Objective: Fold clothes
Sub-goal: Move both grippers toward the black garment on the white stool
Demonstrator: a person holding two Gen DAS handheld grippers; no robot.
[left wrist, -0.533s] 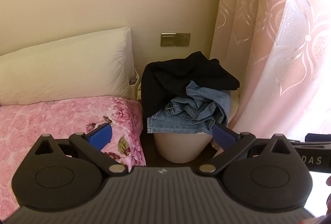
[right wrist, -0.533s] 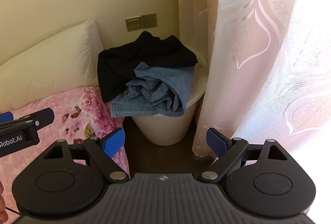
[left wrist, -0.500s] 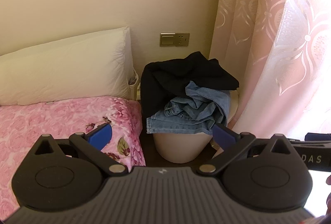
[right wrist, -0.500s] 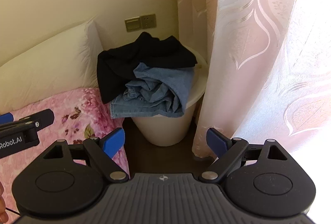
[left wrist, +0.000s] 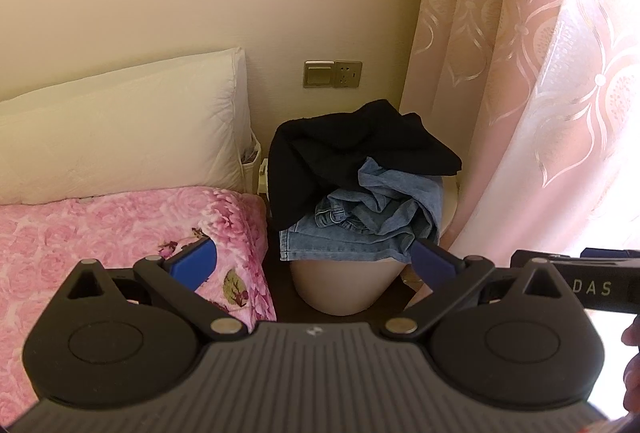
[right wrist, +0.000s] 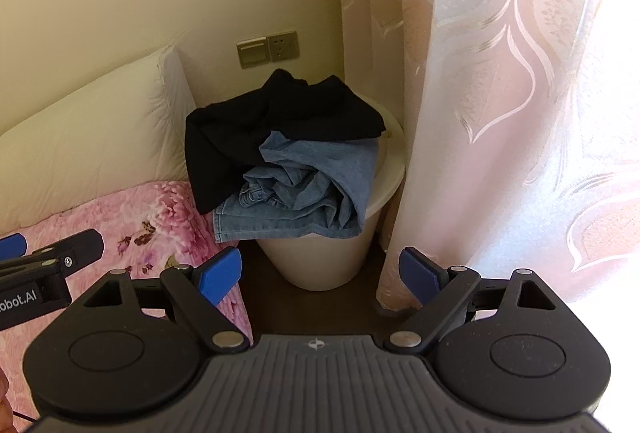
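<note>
right wrist alone shows the basket's (right wrist: 390,153) open rim beside jeans (right wrist: 304,189).

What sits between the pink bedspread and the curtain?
A white bin heaped with a black garment and jeans, standing on dark floor; both views show it.

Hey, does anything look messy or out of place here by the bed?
Yes. A black garment and blue jeans lie crumpled in a heap on the white bin beside the bed, spilling over its rim, unfolded. Both grippers, left and right, are open and empty.
</note>
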